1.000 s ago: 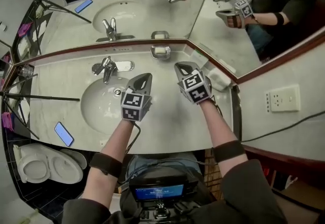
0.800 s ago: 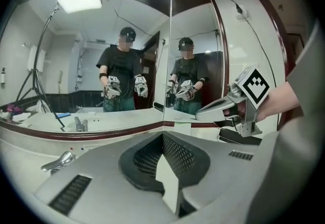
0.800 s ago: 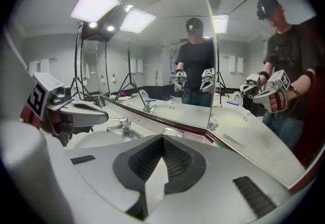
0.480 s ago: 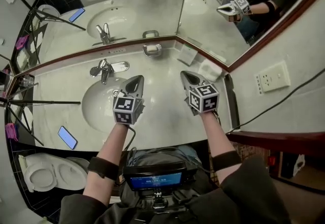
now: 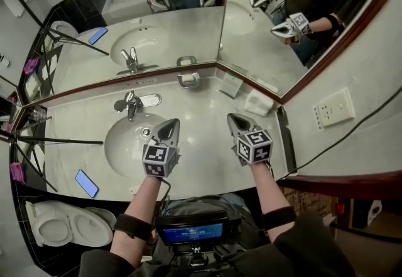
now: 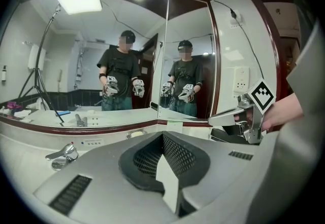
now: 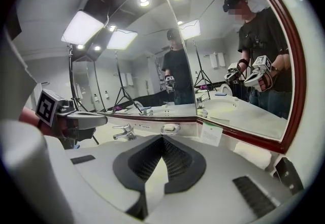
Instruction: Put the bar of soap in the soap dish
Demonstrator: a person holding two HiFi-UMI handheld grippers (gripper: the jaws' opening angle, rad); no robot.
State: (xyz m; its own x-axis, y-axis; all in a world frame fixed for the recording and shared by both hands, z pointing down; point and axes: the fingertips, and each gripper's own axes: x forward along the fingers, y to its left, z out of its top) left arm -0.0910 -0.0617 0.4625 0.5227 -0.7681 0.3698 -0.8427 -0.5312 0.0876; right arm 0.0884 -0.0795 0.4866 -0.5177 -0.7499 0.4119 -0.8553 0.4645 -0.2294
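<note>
Pale stone bench, and the job looks done already. The bar of soap lies in the metal soap dish at the back of the bench, upper middle of the head view, just below the mirror. The right gripper view agrees: a pale bar sits in the dish, centre of frame, beyond your fingers.

Your left gripper has its fingers pressed together with nothing between them; its own view shows only the mesh pads meeting. Your right gripper is the same, fingers closed and empty. Both hang over the front half of the bench at centre frame. The left one is over the right rim of the sink basin. The right one is well apart from the dish, with the folded white towel up and right of it. My judgement is that nothing is left but backing off, though the bar is small in every view.

Versus the earliest frame:
- **Grippers:** both sit lower in the picture, further from the dish and nearer the bench's front edge.
- **Right gripper:** its tip was near the dish and towel then. It is clear of both now, and its marker cube has rolled to show another face.
- **Fingers:** shut then too.
- **Unmoved:** the soap, dish, faucet and phone are in the same places on the bench.
- **View:** the whole view has shifted a little.
</note>
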